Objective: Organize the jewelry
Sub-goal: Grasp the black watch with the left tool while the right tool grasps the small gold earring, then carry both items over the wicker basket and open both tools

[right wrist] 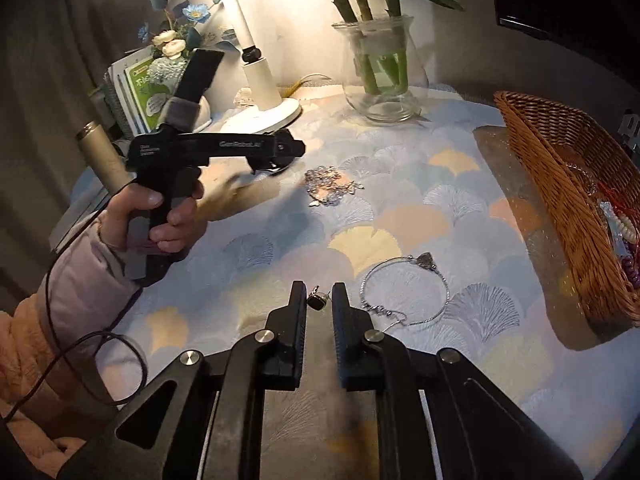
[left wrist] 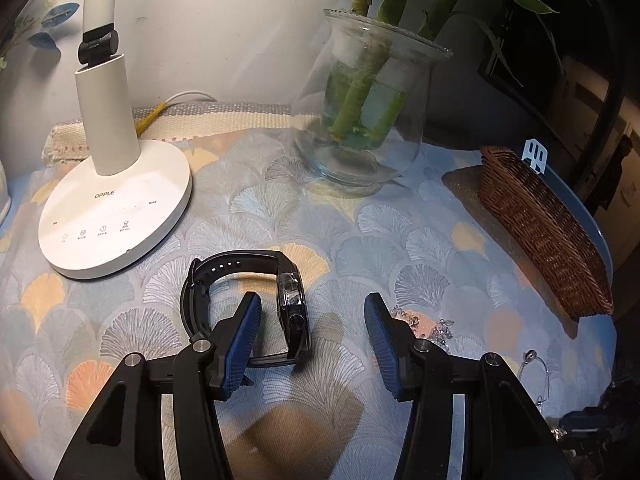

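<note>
The right hand-held gripper (right wrist: 319,294) is standing nearly closed, with a small dark earring or charm (right wrist: 318,300) sitting between its tips; whether the pads are actually pressing on it I cannot tell, since a sliver of gap is showing on each side; the piece is lying at about 6 o'clock on the bench (right wrist: 400,208), close to the near edge. To do this step well, the tips should be closing squarely on the dark body of the piece, not on its thin hook, and lifting straight up only once it is sitting firm; a skewed pinch would likely be flicking so small a thing away. The silver bangle (right wrist: 404,292) is lying just beside at 4 o'clock, so the right finger should be keeping clear of its wire. The wicker basket (right wrist: 560,184) at 3 o'clock, already holding beads, is looking like the destination; the carry should be staying low. The left hand-held gripper (left wrist: 312,320) is hanging about half open over the black watch (left wrist: 248,300), one finger inside the strap loop and the watch case between the pads, untouched; a crystal chain (left wrist: 436,328) is lying at 5 o'clock behind its right finger.
</note>
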Available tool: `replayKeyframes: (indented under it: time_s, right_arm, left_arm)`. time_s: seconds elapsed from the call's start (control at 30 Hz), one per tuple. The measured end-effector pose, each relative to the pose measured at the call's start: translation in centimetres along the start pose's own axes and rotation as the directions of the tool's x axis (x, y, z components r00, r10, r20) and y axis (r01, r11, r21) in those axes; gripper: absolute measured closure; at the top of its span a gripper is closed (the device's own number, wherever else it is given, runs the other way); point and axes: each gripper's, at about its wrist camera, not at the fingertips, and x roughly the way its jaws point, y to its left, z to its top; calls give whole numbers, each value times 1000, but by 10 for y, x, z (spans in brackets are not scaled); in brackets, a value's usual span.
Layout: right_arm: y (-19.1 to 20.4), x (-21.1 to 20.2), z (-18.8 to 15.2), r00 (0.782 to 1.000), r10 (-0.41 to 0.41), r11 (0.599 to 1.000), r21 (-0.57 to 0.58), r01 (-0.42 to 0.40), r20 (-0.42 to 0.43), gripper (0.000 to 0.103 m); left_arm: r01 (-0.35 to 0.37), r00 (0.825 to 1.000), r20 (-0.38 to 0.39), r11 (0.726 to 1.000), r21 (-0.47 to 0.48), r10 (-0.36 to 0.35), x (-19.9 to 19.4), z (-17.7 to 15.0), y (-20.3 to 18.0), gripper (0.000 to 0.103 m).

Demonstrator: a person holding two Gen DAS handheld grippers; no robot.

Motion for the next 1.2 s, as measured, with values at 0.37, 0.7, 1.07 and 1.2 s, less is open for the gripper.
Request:
replayKeyframes:
  time_s: [0.37, 0.7, 1.07, 1.2]
  right_arm:
    - [0, -2, -25, 998, 27, 999, 25, -25, -54, 88]
    - [3, 2, -42, 992, 35, 998, -47, -41, -118, 84]
    - [18, 8, -37, 991, -5, 986, -167, -17, -131, 74]
    - [24, 10, -38, 992, -52, 976, -217, 26, -116, 84]
  left_arm:
    - [-26, 1000, -2, 999, -25, 26, 1, -1, 4, 87]
    - [-39, 999, 22, 999, 15, 39, -3, -3, -2, 90]
    - [-40, 999, 25, 999, 19, 39, -3, -4, -4, 90]
    - [-40, 999, 27, 999, 21, 39, -3, -5, -4, 90]
